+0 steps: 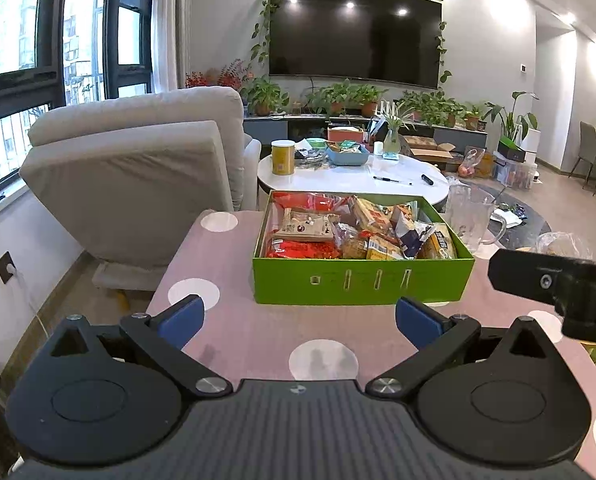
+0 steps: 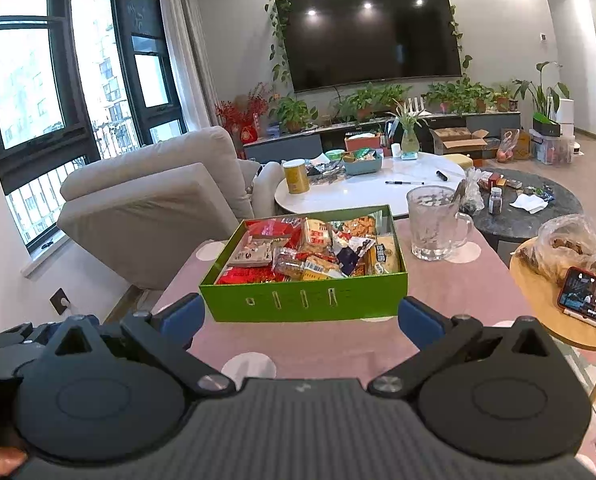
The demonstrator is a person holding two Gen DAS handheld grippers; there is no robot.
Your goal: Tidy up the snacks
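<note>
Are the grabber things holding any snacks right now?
No. Both are empty: the left hand-held gripper and right hand-held gripper are open, short of the green box.

Green box [image 1: 362,282] full of packaged snacks [image 1: 358,230] on the pink dotted desk [image 1: 226,264]

The open, lidless rectangular box sits flat on the desk, its long front wall showing four small cut-out slots. Inside, wrapped snacks lie piled loosely to about rim height: red packets along the left and front, tan and orange biscuit packs in the middle, a dark blue-and-white wrapper and yellow packs to the right.
</note>
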